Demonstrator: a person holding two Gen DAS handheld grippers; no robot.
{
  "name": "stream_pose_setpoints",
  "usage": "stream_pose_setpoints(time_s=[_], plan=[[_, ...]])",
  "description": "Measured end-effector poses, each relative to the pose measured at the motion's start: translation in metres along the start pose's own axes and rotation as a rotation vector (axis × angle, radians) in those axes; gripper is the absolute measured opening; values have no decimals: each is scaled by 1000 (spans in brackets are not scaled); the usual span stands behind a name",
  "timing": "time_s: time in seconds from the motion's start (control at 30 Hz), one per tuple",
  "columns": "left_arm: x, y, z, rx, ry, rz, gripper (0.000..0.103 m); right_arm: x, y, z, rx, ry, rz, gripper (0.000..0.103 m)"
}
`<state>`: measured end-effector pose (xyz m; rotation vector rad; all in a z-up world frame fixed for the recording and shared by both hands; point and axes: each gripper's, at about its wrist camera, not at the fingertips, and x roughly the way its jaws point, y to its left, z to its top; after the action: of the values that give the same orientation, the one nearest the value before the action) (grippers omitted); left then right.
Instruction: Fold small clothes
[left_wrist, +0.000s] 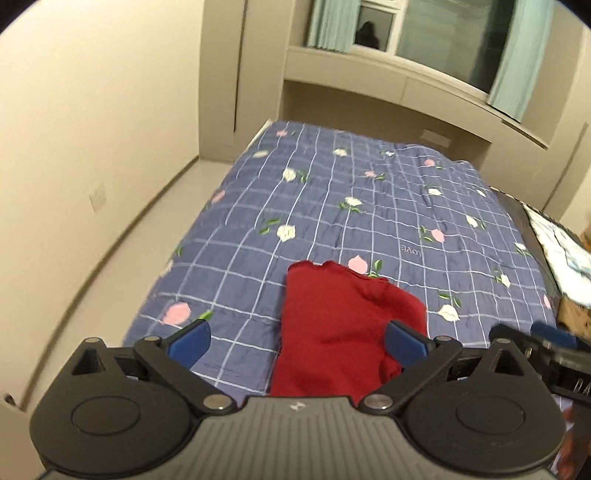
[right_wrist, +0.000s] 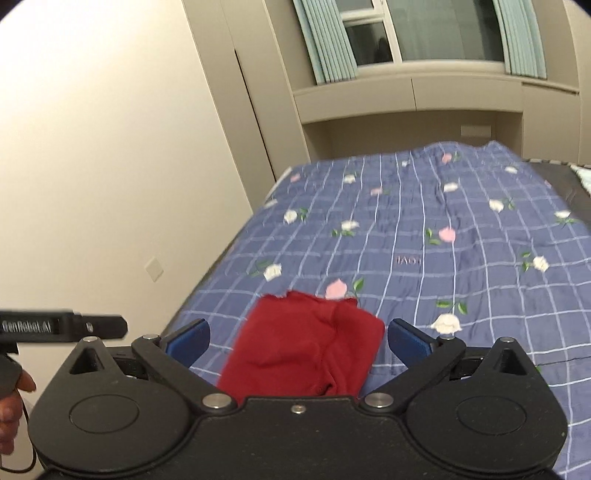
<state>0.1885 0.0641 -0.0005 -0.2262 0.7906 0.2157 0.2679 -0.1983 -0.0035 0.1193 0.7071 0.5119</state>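
Your left tongs (left_wrist: 297, 341) are spread wide with nothing between the blue pads, held above the near end of the red garment (left_wrist: 332, 325). That garment lies on the bed (left_wrist: 332, 192), on the blue checked quilt with its flower print, close to the near edge and toward the wall side. It already looks folded at least once: from the left camera it reads as a narrow, layered strip with a fairly straight left edge, and a looser flap bunched on its right side. What kind of garment it is you cannot tell from here.

Your right tongs (right_wrist: 297, 341) are likewise wide open and empty, poised over the same garment (right_wrist: 306, 347), which from this side shows a crease running down its middle. Neither pair touches the cloth.

By my reading you are partway through: the wrinkled right flap wants smoothing and probably one more fold. No other clothes are in sight.
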Motion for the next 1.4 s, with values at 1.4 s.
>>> stream_pose_setpoints(time_s=[1.4], plan=[[-179, 72, -145, 227, -70, -180, 102, -216, 142, -143, 38, -101, -246, 102]])
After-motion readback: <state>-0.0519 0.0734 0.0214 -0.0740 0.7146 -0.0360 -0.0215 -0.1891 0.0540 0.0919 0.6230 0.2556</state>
